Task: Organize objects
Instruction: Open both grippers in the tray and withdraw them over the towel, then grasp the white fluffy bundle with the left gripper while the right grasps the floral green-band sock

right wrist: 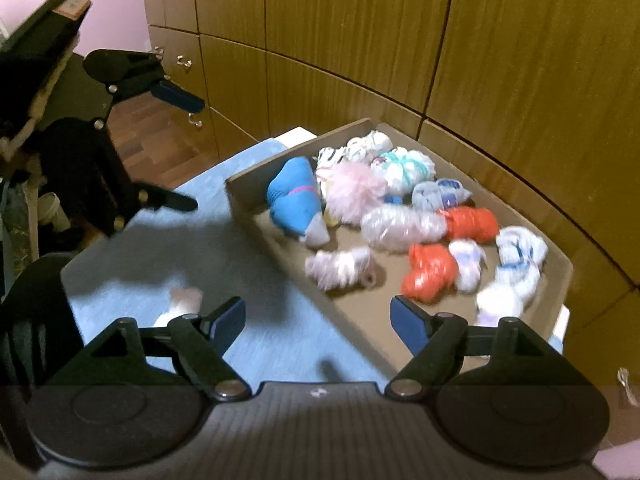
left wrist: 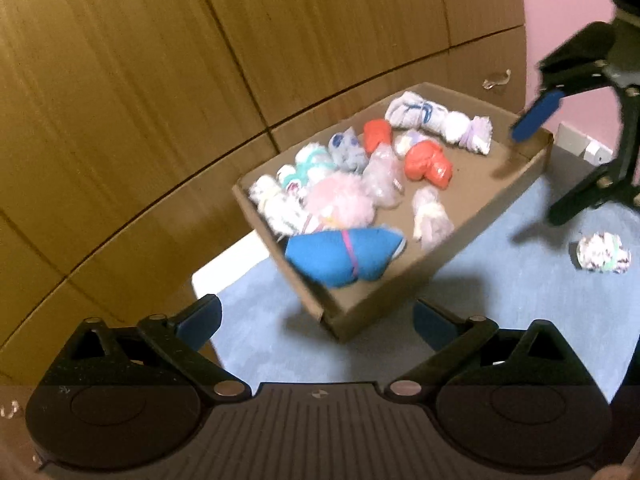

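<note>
Rolled sock bundles fill a shallow cardboard box (right wrist: 248, 196) that sits on a blue-covered table (right wrist: 168, 264), pushed up against wooden cabinet doors (left wrist: 120, 80). Inside it lie a blue roll (right wrist: 294, 200) tied with a pink band, a fluffy pink bundle (right wrist: 354, 192), two orange rolls (right wrist: 430, 276), and several white and patterned ones. One patterned bundle (left wrist: 604, 251) lies by itself on the blue surface, well apart from the box on its right-hand side, and looks like the piece left to put away. Both tools are empty. The left gripper (left wrist: 318, 320) has its jaws spread wide over the near corner of the box, and the right gripper (right wrist: 318, 320) has its jaws parted with nothing between them, above the box's near wall. The bundles look light, soft and squashy (no risk of breaking), so they should compress readily under the pads. A hold across the thick middle of the roll seems safest, since pinching a loose outer fold could let the bundle unroll or slip. Both views are somewhat blurred, so finer detail of the fabric cannot be made out.
</note>
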